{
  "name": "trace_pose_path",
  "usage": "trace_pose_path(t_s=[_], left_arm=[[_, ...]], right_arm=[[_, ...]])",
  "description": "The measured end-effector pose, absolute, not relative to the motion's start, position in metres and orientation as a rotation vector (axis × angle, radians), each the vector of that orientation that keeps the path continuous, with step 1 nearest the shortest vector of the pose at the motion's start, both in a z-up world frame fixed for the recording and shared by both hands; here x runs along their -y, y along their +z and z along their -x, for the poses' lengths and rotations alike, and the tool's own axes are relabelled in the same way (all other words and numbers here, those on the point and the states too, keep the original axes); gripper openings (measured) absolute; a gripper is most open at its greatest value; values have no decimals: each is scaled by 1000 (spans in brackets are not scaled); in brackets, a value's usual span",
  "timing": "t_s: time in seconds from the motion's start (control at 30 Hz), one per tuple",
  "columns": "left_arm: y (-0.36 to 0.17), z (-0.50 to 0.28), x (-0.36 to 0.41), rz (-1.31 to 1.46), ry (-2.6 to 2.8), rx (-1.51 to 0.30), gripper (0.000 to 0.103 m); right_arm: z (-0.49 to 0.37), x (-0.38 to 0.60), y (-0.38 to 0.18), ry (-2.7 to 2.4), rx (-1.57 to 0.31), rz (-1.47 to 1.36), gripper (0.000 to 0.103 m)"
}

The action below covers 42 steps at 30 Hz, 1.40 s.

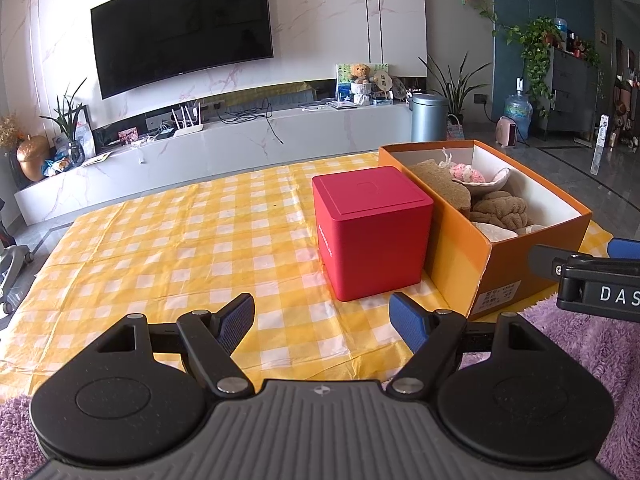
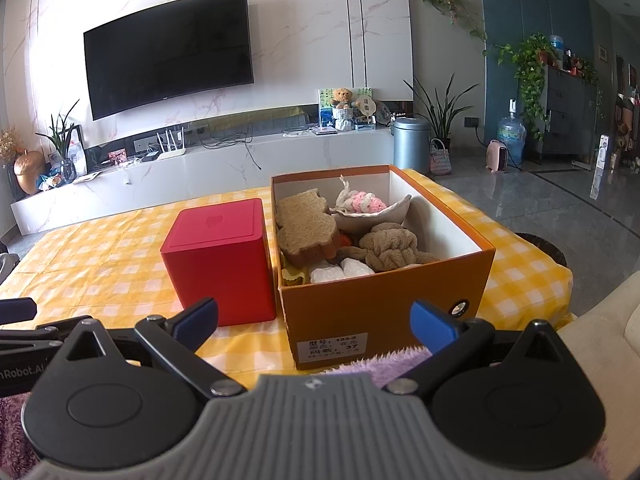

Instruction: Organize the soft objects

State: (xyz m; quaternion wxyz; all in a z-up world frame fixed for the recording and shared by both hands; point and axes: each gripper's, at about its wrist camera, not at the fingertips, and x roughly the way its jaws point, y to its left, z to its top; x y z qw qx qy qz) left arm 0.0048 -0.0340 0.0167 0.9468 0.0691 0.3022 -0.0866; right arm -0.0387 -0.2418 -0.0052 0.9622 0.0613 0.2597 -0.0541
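An orange cardboard box (image 2: 384,304) (image 1: 452,248) stands on the yellow checked cloth, filled with soft things: brown bear-shaped sponges (image 2: 304,228), a knotted brown towel (image 2: 390,250) (image 1: 500,210), a pink-and-white knit piece (image 2: 366,202) in a pale shell-shaped dish, white bundles (image 2: 340,270). A closed red cube box (image 2: 218,258) (image 1: 372,232) sits against its left side. My left gripper (image 1: 322,320) is open over the cloth, in front of the red cube, holding nothing. My right gripper (image 2: 316,322) is open just before the orange box, holding nothing.
The cloth-covered table (image 1: 172,248) stretches left of the boxes. A fluffy purple fabric (image 1: 592,344) lies at the near edge. Behind stand a white TV console (image 2: 200,176) with a wall television, a grey bin (image 2: 412,144) and plants. Grey floor lies to the right.
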Motion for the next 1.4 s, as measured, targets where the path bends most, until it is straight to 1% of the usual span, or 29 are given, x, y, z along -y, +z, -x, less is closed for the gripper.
trace_pose_path(t_s=[1.4], left_arm=[[19, -3, 31, -152, -175, -603, 90]], right_arm=[[39, 241, -5, -106, -525, -133, 100]])
